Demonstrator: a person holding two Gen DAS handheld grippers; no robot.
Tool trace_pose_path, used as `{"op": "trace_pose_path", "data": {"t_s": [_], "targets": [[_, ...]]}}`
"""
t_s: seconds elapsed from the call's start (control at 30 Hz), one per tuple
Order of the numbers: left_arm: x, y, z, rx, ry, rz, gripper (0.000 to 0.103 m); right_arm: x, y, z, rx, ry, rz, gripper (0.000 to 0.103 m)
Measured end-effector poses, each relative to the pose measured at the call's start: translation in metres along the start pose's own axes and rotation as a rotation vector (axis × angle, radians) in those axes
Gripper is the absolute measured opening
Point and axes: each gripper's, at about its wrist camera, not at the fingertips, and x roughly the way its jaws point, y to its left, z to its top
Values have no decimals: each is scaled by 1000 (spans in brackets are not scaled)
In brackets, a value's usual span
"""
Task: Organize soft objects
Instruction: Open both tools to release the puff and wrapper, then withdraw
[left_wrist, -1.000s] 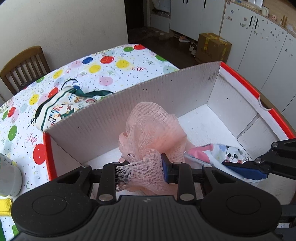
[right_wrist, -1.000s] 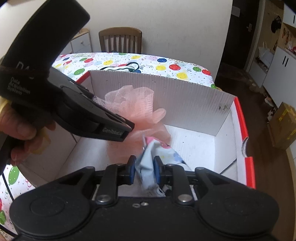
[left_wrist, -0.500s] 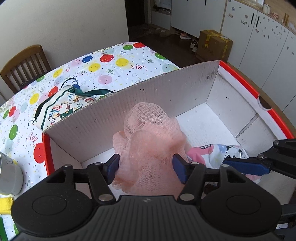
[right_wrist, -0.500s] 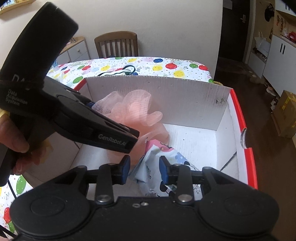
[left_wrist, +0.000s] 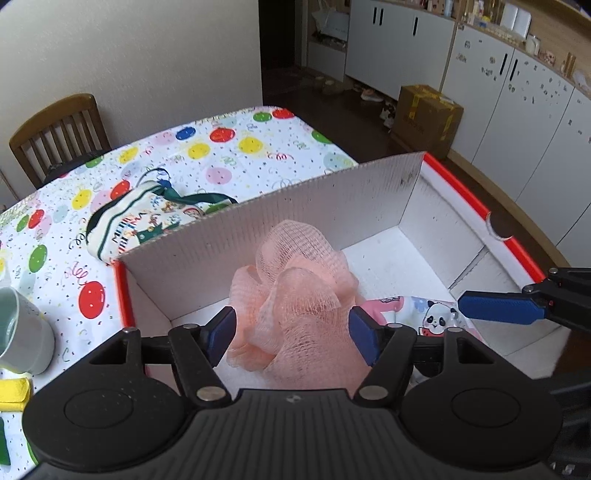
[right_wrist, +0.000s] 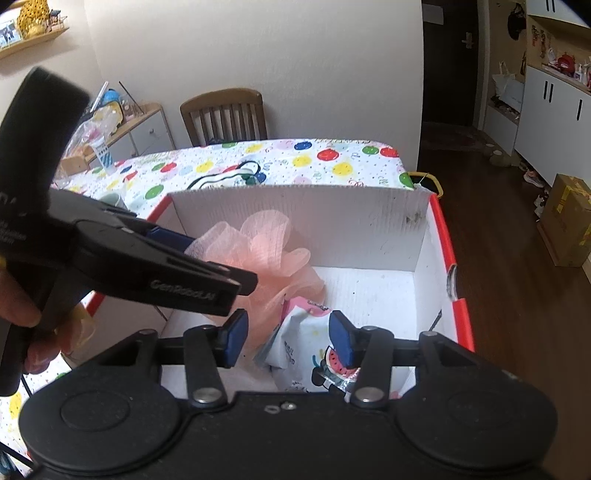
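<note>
At the far left of the left wrist view a pale cup (left_wrist: 22, 336) stands on the balloon-print tablecloth (left_wrist: 221, 147), with a yellow cloth (left_wrist: 13, 393) just below it. Further right, a festive printed pouch (left_wrist: 147, 221) with green trim lies on the cloth, just behind the back wall of the red-edged white box (left_wrist: 436, 229). Inside the box sits the pink mesh bath pouf (left_wrist: 295, 291), resting on the floor near the back wall. The left gripper (left_wrist: 293, 330) hangs over it with its 2 blue pads spread; its jaws have just been opening, and the pouf lies loose between them, the pads standing just off its sides. To the right of the pouf, touching it, lies the panda-print cloth pack (left_wrist: 432, 317), also on the box floor. At the right edge one blue finger of the right gripper reaches in above that pack.

In the right wrist view, a hand (right_wrist: 26, 325) at the left grasps the left gripper's handle. The right gripper (right_wrist: 288, 334) has its jaws parted too, just been opening, with the printed pack below and between them, no pad pressing on it.
</note>
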Motion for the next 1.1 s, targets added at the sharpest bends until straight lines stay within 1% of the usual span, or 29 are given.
{"op": "trace_pose_path", "data": {"t_s": [0.1, 0.13, 0.2, 0.27, 0.37, 0.53, 0.57, 0.6, 0.67, 0.77, 0.97, 1.1], "targets": [[-13, 1, -2, 3, -26, 6, 67, -7, 0, 2, 8, -15, 3, 50], [-18, 2, -3, 4, -37, 6, 67, -10, 0, 2, 11, -20, 5, 54], [-28, 4, -5, 4, -60, 8, 67, -16, 1, 3, 12, -37, 0, 59], [-37, 7, -8, 0, -80, 3, 67, -22, 3, 4, 6, -54, -1, 59], [-52, 10, -13, -3, -115, 8, 67, -29, 8, 5, -2, -71, -3, 63], [-79, 17, -23, -4, -172, 10, 67, -40, 16, 6, 9, -98, -1, 64], [-85, 18, -26, -1, -182, 14, 70, -42, 18, 6, 11, -102, 1, 64], [-90, 20, -28, 0, -196, 16, 76, -45, 21, 6, 13, -108, 2, 65], [-103, 24, -34, -3, -227, 19, 80, -49, 26, 7, 17, -119, 6, 69], [-116, 33, -42, -17, -252, 21, 80, -54, 37, 6, 20, -136, 14, 72], [-142, 57, -59, -57, -289, 29, 80, -64, 63, 8, 23, -165, 35, 81], [-158, 75, -73, -72, -314, 38, 84, -68, 83, 10, 27, -187, 54, 85]]}}
